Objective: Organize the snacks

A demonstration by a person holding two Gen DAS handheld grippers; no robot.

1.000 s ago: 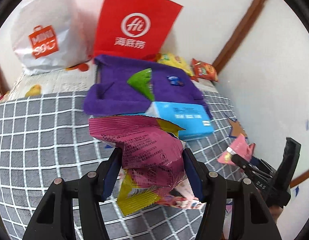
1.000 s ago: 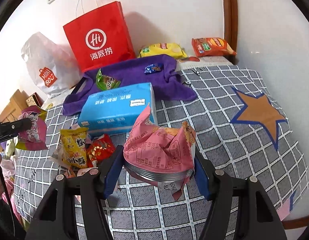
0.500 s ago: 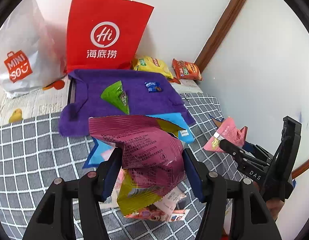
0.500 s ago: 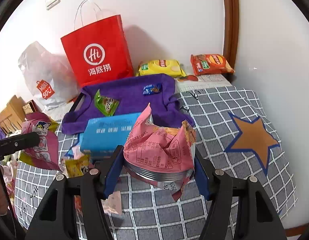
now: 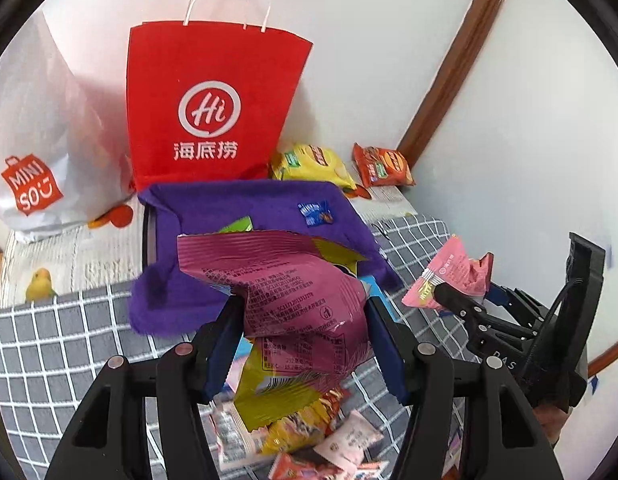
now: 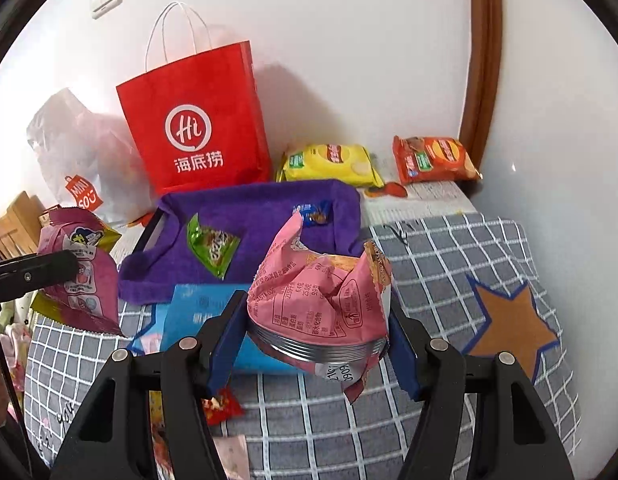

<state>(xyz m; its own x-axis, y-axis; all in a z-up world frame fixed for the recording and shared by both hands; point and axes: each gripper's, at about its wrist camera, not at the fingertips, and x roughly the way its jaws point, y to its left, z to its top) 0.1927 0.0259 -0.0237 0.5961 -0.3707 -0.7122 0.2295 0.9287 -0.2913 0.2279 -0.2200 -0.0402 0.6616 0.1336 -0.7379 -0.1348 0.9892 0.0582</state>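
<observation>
My left gripper (image 5: 305,340) is shut on a magenta and yellow snack bag (image 5: 293,296), held above the checked bed cover. The same magenta bag (image 6: 79,276) shows at the left edge of the right wrist view. My right gripper (image 6: 317,340) is shut on a pink snack packet (image 6: 321,300) with a silver ribbed base; the pink packet (image 5: 453,276) also appears at the right of the left wrist view. Beyond both lies a purple cloth (image 6: 261,216) with a green packet (image 6: 213,248) and a small blue packet (image 6: 315,212) on it. A red paper bag (image 6: 197,128) stands behind.
A blue tissue pack (image 6: 197,312) lies under the grippers on the grey checked cover (image 6: 429,264), with several loose snack packets (image 5: 317,440) near its front. A yellow chips bag (image 6: 333,162) and an orange one (image 6: 433,158) sit by the wall. A white plastic bag (image 5: 37,140) stands at the left.
Both grippers have risen and pulled back with their packets held; the red bag and purple cloth now sit more centred and the loose snacks lie lower in view.
</observation>
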